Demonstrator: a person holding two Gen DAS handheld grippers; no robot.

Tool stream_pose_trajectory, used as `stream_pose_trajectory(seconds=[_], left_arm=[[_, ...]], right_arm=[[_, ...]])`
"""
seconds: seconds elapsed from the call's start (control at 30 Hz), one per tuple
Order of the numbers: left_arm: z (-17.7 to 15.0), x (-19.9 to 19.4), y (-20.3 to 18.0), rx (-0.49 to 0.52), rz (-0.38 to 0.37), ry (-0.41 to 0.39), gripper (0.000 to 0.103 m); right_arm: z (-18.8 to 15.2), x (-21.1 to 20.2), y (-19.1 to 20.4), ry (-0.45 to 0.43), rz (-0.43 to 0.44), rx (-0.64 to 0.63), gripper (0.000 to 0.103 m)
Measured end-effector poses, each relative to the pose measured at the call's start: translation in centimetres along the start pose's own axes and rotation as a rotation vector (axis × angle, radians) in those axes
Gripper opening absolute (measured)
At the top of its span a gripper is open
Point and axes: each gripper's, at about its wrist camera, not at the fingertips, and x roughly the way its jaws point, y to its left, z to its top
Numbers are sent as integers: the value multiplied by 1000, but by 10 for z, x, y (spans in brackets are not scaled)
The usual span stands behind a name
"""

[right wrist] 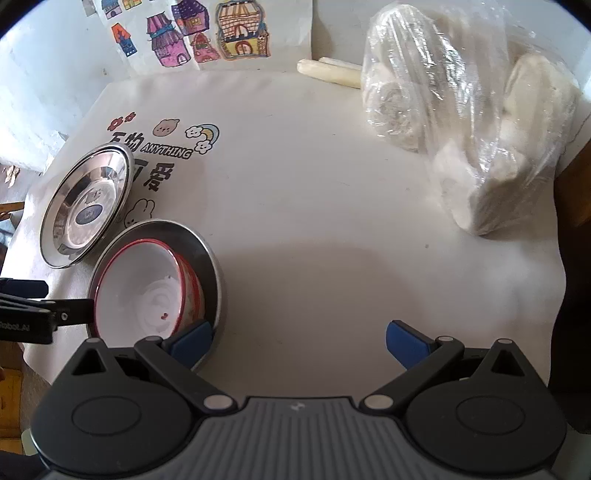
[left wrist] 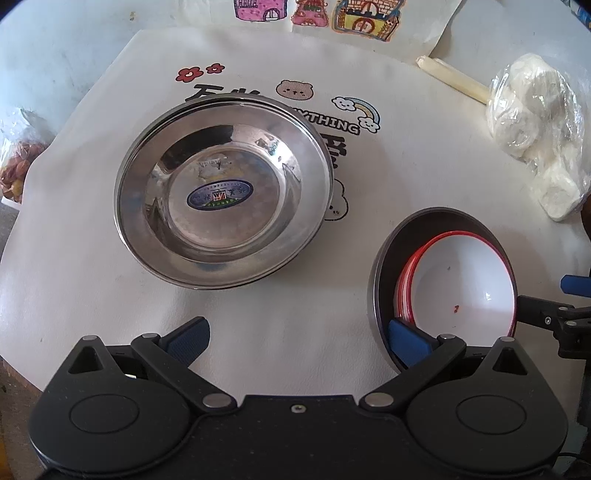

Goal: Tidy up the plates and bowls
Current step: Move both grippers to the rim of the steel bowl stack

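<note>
Red-rimmed bowl (left wrist: 461, 288) apparently between both grippers | left fingers (left wrist: 408, 338) spread | right fingers (right wrist: 192, 341) spread

The bench (right wrist: 332, 221) is covered by a white cloth (left wrist: 258, 314) printed with cartoon animals, clouds and lettering. On it lie a steel plate (left wrist: 221, 192) (apparently stacked on another), and near it a steel bowl (left wrist: 380, 266) with red-rimmed white bowls (left wrist: 461, 280) nested inside. Farther off are a clear bag of white lumps (right wrist: 469, 129), pale sticks (right wrist: 328, 72) and a sheet of house drawings (right wrist: 207, 33).
</note>
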Motion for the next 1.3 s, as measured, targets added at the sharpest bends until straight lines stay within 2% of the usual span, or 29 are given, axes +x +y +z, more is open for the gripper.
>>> stream_pose_trajectory(seconds=[0.53,0.83,1.13,1.23,1.3], left_arm=[[-1,8,-8,7,36,22,102],[0,12,-7,-17,42,30,102],[4,17,-4,-79,45,70,102],[4,17,-4,-96,49,76,102],[2,15,-4,-95,54,73,102]], right_arm=[[6,11,11,16,-20,-70,103],[9,16,9,2,-19,-103,103],[9,18,5,-14,-2,-118,103],[10,18,5,-12,1,-122,101],[10,17,5,-11,20,-120,95]])
